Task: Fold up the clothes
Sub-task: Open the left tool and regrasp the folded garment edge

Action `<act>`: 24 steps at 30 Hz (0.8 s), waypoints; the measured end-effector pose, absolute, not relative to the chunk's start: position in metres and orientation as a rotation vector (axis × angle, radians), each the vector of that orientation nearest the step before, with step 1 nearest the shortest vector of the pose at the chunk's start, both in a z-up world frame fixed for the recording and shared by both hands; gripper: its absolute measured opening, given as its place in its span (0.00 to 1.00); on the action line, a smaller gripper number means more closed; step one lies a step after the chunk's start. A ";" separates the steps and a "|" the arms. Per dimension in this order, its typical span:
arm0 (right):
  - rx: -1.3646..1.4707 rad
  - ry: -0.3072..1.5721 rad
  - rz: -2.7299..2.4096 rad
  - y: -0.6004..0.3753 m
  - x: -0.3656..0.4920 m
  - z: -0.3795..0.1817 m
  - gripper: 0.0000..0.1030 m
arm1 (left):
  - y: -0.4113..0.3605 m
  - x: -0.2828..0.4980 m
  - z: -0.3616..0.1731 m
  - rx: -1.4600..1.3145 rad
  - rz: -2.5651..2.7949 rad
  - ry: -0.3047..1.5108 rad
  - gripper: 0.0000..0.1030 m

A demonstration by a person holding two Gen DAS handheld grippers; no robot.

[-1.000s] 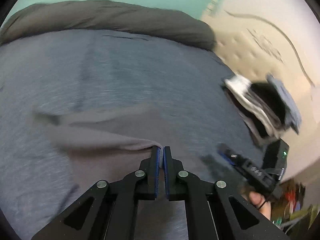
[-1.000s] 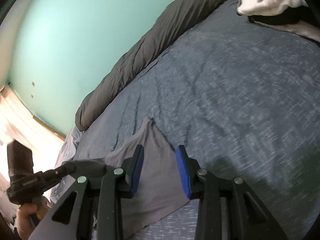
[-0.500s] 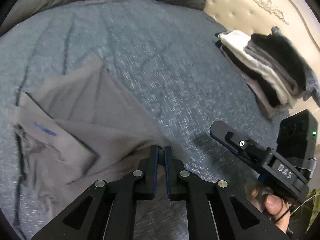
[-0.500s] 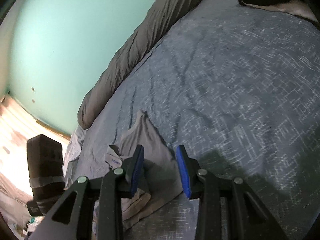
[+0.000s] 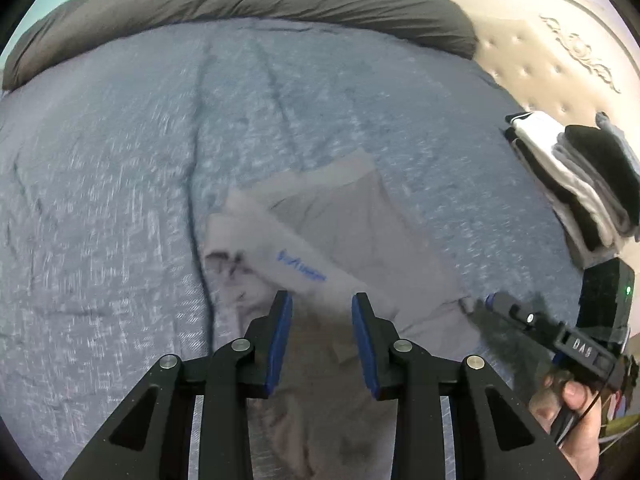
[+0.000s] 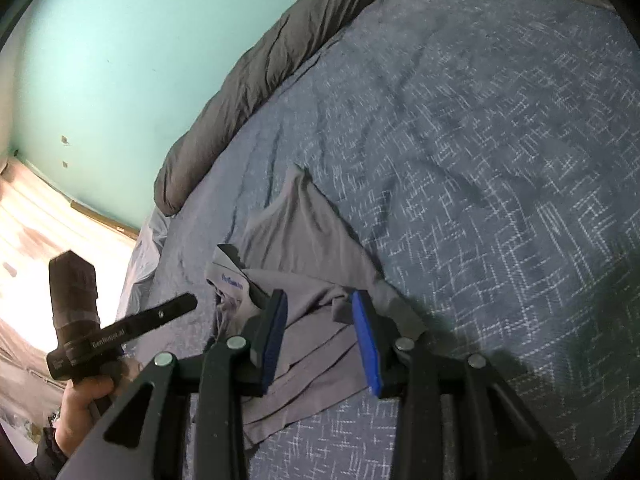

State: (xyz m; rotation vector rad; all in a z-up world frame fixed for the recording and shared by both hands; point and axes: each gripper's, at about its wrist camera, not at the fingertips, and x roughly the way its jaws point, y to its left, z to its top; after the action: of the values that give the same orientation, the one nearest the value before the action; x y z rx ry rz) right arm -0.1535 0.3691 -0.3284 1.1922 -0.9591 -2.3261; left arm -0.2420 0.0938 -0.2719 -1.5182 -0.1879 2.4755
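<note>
So the grey garment (image 5: 340,236) is lying on the blue bedspread (image 5: 120,160), folded over on itself at least once but pretty rumpled, with the blue-print band flopped across its near end. The left claw (image 5: 322,340) has just been opening, and nothing's between its pads now. The right claw (image 6: 320,332) is spread too, hovering right over the garment's near edge, gripping nothing. A stack of folded clothes (image 5: 580,184) sits well off from the garment by the headboard. I'd say this one's midway: tidying and another fold left.
</note>
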 end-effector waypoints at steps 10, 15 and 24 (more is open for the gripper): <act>1.218 -1.045 -2.333 0.382 -0.155 -0.336 0.34 | 0.133 -0.229 -0.298 -1.543 2.397 -0.068 0.33; 1.218 -1.046 -2.323 0.385 -0.152 -0.336 0.34 | 0.144 -0.231 -0.301 -1.527 2.435 -0.011 0.33; 1.206 -1.097 -2.308 0.392 -0.150 -0.337 0.34 | 0.161 -0.245 -0.313 -1.508 2.444 0.080 0.24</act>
State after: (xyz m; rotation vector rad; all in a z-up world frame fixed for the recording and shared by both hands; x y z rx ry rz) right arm -0.1499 0.3922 -0.3372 1.2062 -1.0973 -2.3075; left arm -0.2446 0.1607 -0.3132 -1.5082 0.0801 2.4444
